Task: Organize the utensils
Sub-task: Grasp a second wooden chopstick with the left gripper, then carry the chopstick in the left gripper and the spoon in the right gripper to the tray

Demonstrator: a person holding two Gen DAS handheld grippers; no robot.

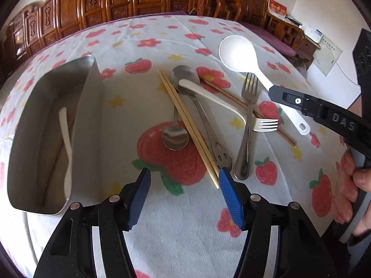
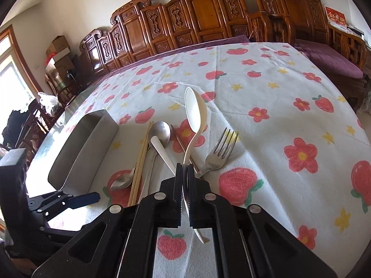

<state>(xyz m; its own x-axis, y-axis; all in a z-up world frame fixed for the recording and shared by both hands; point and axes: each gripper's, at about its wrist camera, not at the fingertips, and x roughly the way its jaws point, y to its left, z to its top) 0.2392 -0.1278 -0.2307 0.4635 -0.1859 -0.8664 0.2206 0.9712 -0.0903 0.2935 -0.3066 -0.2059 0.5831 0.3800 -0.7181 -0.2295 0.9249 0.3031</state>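
My right gripper (image 2: 184,169) is shut on the handle of a large white spoon (image 2: 194,111) and holds it above the table; the spoon also shows in the left wrist view (image 1: 238,53). My left gripper (image 1: 184,173) is open and empty, low over the cloth near the chopsticks' near end. A pile of utensils lies in the middle: wooden chopsticks (image 1: 185,122), a small metal spoon (image 1: 175,136), a large metal spoon (image 1: 185,76), a white spoon (image 1: 213,97), two forks (image 1: 248,120). A steel tray (image 1: 88,106) at the left holds one white spoon (image 1: 67,148).
A floral tablecloth (image 2: 278,106) covers the table. Carved wooden chairs (image 2: 208,11) and a bench with a purple cushion (image 2: 329,58) stand behind it. The person's hand (image 1: 352,173) grips the right tool at the right edge.
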